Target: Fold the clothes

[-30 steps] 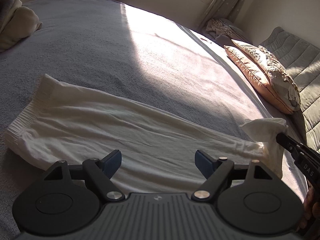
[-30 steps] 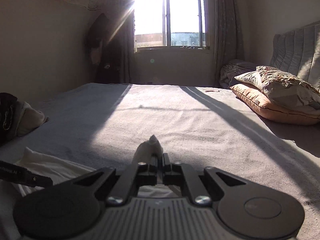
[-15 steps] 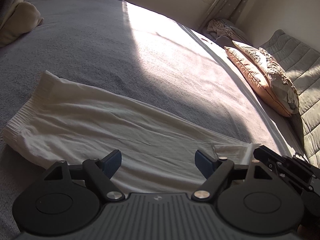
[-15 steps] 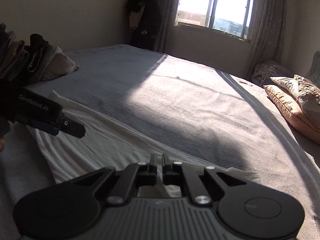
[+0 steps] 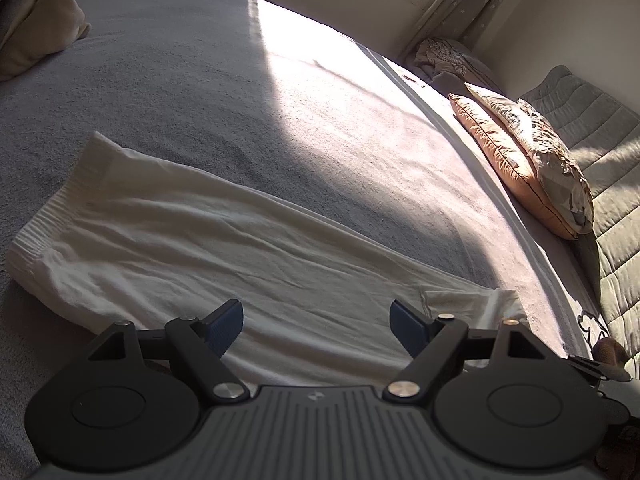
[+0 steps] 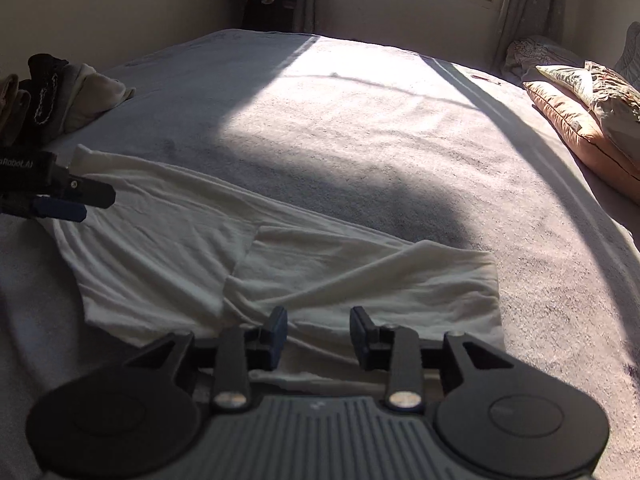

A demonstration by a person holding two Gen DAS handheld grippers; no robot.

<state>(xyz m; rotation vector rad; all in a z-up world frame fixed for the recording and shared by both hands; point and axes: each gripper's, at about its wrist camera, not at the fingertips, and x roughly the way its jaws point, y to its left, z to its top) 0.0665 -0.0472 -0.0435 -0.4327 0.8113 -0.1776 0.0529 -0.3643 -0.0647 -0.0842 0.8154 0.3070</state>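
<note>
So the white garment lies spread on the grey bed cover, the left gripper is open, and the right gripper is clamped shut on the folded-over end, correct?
Not quite. The right gripper is open: its jaws have just been opening and stand apart above the folded-over end of the white garment, as the right wrist view shows. The grey bed cover and the open left gripper are as stated.

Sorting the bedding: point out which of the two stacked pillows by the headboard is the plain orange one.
The lower pillow, plain peach-orange with dark piping, lies directly on the bed. The patterned pillow rests on top of it, nearer the headboard.
</note>
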